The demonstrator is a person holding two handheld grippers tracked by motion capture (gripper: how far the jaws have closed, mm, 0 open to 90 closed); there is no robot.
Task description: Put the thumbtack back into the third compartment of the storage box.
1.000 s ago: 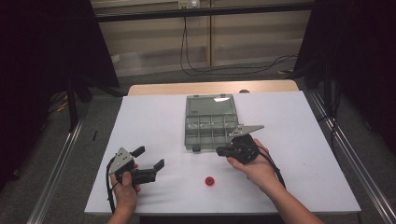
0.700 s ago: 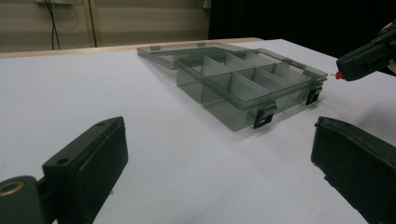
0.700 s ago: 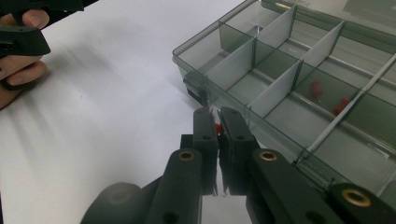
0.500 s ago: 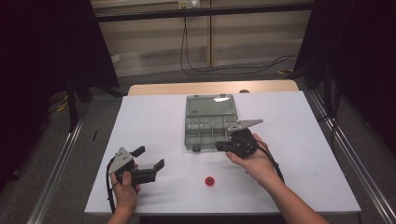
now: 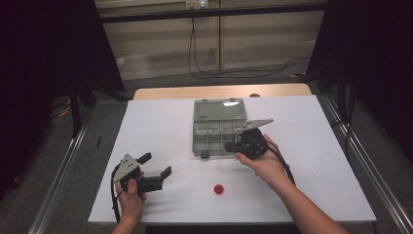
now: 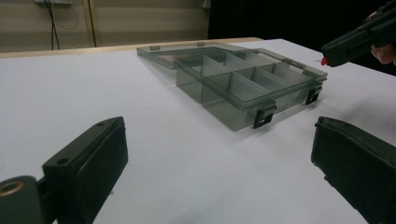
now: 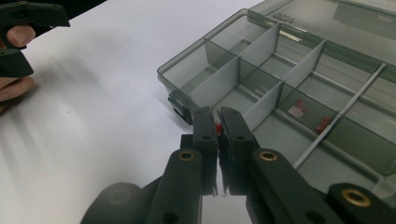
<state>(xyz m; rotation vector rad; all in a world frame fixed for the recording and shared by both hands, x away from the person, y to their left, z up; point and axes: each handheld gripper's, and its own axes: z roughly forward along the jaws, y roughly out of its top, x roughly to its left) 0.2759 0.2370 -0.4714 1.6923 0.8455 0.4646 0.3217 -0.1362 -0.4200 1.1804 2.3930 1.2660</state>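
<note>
Table (image 5: 160,122): white, bearing the organizer box.
Organizer box (image 5: 214,139): open, mid-table.
Right gripper (image 7: 218,122): over the box's near compartments, jaws clamped on a small red piece (image 7: 217,129) (barely showing).
Left gripper (image 5: 155,165): well apart from the box, jaws spread, holding nothing.

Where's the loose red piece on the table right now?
In the high view the red piece lies on the white table, near its front edge, between the two hands and just in front of the grey compartment box.
</note>
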